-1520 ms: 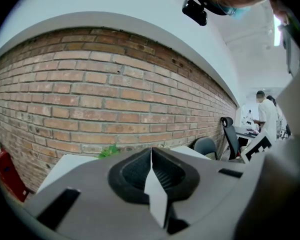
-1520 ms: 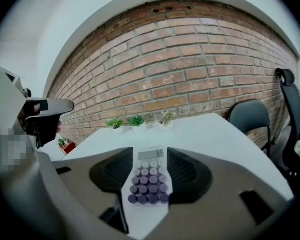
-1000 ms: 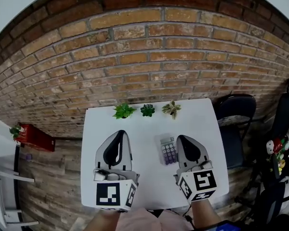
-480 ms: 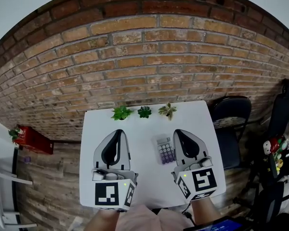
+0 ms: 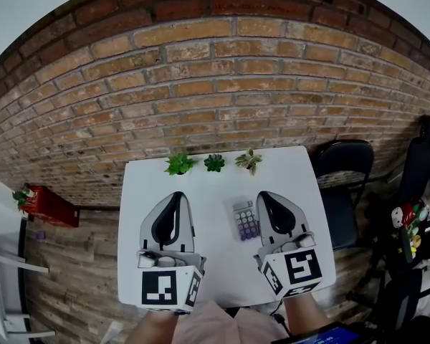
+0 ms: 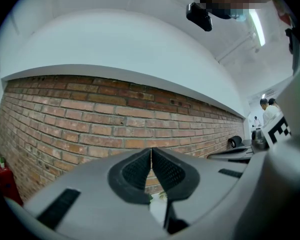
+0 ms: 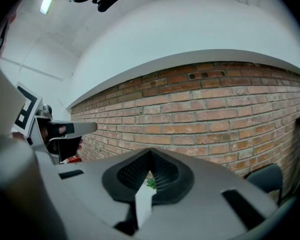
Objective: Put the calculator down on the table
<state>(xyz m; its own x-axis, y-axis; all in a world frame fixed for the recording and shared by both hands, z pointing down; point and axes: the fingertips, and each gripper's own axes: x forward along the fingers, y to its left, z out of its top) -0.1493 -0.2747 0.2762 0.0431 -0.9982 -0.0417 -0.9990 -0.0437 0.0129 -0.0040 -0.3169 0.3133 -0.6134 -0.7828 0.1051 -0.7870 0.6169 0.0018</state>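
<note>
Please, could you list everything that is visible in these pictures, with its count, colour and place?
table: 1, white, against the wall
plants: 3, green, in a row at the table's far edge
calculator: 1, grey with purple keys, flat on the table, just left of the right gripper
wall: 1, red-brown brick, behind the table
chair: 1, black, right of the table
red object: 1, on the floor left of the table
floor: 1, brown wood
left gripper: 1, grey, over the table's left half, shut, empty
right gripper: 1, grey, over the table's right half, shut, empty
</note>
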